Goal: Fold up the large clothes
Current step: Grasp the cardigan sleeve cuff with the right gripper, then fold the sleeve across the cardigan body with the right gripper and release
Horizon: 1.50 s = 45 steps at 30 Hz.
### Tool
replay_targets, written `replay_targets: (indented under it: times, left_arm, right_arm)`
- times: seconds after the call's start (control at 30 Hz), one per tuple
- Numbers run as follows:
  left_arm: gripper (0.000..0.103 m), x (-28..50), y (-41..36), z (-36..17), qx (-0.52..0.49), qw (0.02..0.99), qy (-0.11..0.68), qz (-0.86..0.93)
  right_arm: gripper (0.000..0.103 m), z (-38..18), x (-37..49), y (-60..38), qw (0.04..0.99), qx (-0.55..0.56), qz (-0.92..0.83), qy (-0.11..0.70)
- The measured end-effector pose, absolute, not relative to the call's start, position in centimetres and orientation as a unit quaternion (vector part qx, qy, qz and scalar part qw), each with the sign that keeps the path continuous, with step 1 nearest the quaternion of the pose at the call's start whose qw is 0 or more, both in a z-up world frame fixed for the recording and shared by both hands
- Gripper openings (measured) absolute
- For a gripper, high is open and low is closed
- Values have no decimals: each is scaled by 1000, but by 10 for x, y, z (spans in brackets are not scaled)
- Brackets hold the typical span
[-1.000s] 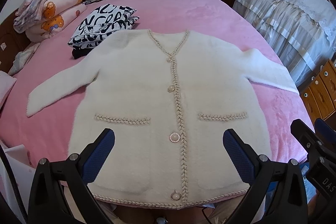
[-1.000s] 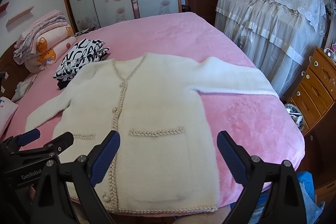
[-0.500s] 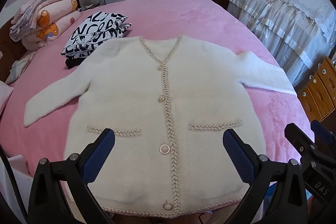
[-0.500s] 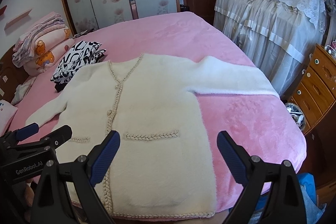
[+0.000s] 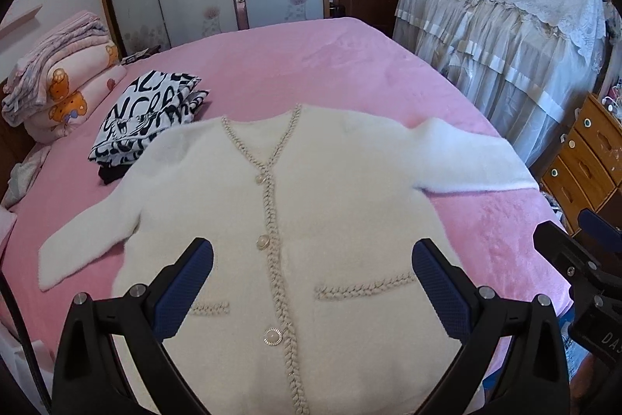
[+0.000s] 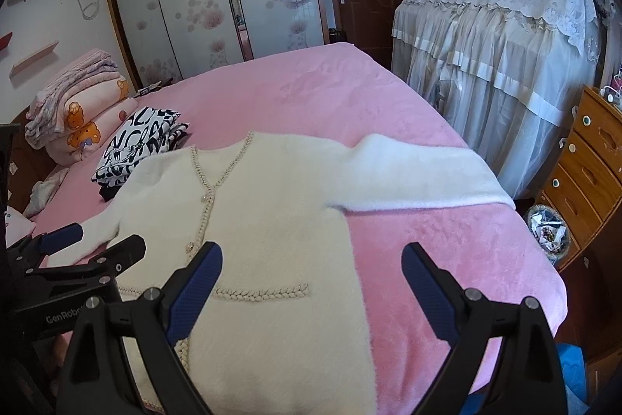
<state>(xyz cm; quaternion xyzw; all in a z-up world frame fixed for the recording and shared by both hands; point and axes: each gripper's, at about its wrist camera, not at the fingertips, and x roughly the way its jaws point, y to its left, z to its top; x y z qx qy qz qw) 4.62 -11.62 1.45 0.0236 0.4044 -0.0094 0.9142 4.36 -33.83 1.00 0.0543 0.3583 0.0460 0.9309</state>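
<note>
Cream cardigan [image 5: 311,220] spread flat, buttoned front up, on the pink bed [image 5: 311,65], both sleeves out to the sides, hem at the near edge. No fold made yet; by the look of it, the opening step, lining up for a first grasp. Left gripper [image 5: 311,290] wide apart and empty, hovering over the lower front near the button placket. Right gripper [image 6: 311,294] likewise wide and empty, over the right pocket and side seam. Next move probably calls for reaching out to a sleeve or side edge and pinching the thick fleece well in. Left view alone shows the left sleeve cuff; right view alone shows the waste bin [image 6: 548,228] beside the dresser. Folded black-and-white garment [image 5: 147,111] far left, just beside the shoulder.
</note>
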Motion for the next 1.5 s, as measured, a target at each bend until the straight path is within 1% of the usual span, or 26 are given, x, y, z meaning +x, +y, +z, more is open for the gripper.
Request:
replay_targets:
  times: [0.23,0.3,0.43,0.5,0.57,0.63,0.7,0.83,1.0,1.07,1.13,1.2,1.27,1.3,1.33,1.4,1.5]
  left_arm:
    - [102,83,-162,36,51,916,392,-67]
    - [102,96,-174,46,51,921,380,-62]
    - [102,127,-200,55,84,932,350,-32]
    - [102,146,-213,53,93,933,347,-27]
    - [102,164,-221,48,81,933,348,-42]
    - [102,182,-226,38,71,935,345,-31]
    - [102,202,-230,24,58,935,348,-30]
    - [102,237,-238,-13,36,926,375,-26]
    - [102,261,-251,-62,46,908,416,-11]
    - [102,263,-252,-74,47,903,427,-12]
    - [102,260,-250,-84,49,901,431,-17]
    - [102,258,-246,-90,54,899,435,-18]
    - [102,256,-242,-94,57,898,437,-19]
    - [102,255,-239,-95,56,897,438,-20]
    - [102,254,-236,-97,55,896,440,-23]
    - [102,251,-228,-96,55,895,442,-22]
    - [102,245,-214,-93,50,898,438,-19]
  right_arm:
    - [94,26,64,-373,938,71,37,337]
    - [94,30,75,-389,940,77,22,332]
    - [94,25,104,-424,940,74,-30,332]
    - [94,13,124,-451,932,89,-46,348]
    - [93,-5,143,-482,922,121,-56,365]
    - [82,-27,162,-512,908,151,-72,384]
    - [77,-50,177,-539,893,185,-77,403]
    - [75,-100,200,-584,856,259,-91,438]
    - [74,-157,222,-624,807,362,-99,455]
    - [67,-175,229,-629,792,382,-105,465]
    - [54,-190,237,-630,778,395,-109,475]
    - [48,-197,246,-629,779,391,-119,475]
    - [46,-198,255,-625,786,379,-131,471]
    - [38,-197,258,-623,790,369,-139,469]
    - [23,-193,262,-621,797,355,-149,466]
    - [15,-178,267,-611,817,317,-158,456]
    - [13,-135,267,-576,872,229,-144,408]
